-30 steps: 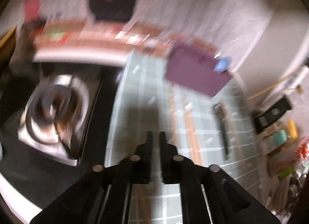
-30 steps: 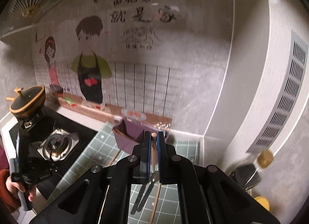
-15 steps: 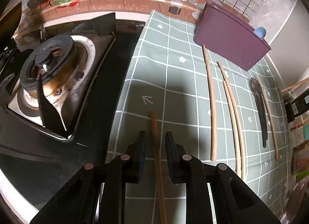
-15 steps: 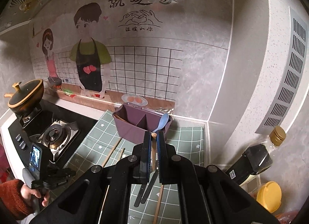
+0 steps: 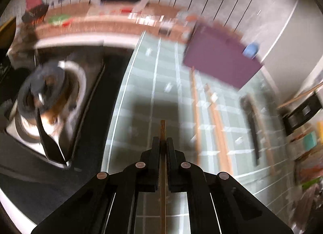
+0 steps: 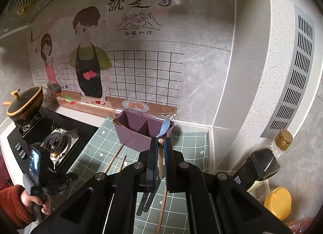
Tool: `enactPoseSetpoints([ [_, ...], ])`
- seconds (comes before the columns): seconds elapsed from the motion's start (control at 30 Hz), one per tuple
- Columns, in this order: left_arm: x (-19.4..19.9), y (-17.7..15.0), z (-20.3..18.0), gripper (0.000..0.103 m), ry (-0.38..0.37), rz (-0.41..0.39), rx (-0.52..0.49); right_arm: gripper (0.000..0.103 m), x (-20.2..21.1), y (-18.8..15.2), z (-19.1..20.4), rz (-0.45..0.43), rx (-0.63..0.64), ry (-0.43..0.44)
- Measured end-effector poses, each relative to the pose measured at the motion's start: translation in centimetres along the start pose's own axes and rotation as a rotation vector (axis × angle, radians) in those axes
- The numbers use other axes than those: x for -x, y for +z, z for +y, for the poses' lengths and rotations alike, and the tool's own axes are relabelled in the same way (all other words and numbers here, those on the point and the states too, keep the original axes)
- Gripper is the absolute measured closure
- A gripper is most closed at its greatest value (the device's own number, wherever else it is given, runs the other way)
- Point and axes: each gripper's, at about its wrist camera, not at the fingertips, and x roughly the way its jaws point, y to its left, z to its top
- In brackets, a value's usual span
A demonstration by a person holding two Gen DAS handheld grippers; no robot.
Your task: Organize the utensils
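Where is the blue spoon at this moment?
In the right wrist view, the blue spoon stands in the right end of the purple holder, at the back of the green mat, just beyond the right gripper.

Grey wall (image 6: pixel 201 68) w/ cartoon couple decal (image 6: pixel 86 52); vented white panel (image 6: pixel 298 76) at right; gas stove (image 6: pixel 58 143) left.
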Motion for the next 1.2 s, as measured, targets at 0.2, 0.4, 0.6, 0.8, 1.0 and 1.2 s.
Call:
enactPoseSetpoints([
  [0.2,7.3,8.3,-3.4,0.097,-0.103,-0.27,-0.021,0.097,0.1,2.2,-0.1,-0.03,0.005,-0.001],
  [0.4,14.7,17.7,-8.1,0.097,-0.172,-0.619,-0.071,0.097,1.2,9.2,-0.3,-0.144,0.012,-0.001],
  [0.6,14.1,22.5,-11.3,0.097,-0.246,-0.84,-0.093,0.097,-1.6,14.4,-1.2,-0.133,-0.004,0.039],
  [0.8,7.5,23.2,-12.0,0.097,-0.226,-0.826,-0.095,0.097,-8.2,13.3,-1.8,-0.012,-0.039,0.081],
  [1.0,0.2,23.4,-11.1,0.097,-0.17,-0.728,-0.064,0.097,-15.1,10.7,-1.9,0.111,-0.064,0.11],
  [1.2,-4.5,23.1,-10.4,0.097,-0.142,-0.663,-0.037,0.097,-18.8,8.9,-2.2,0.181,-0.092,0.153],
])
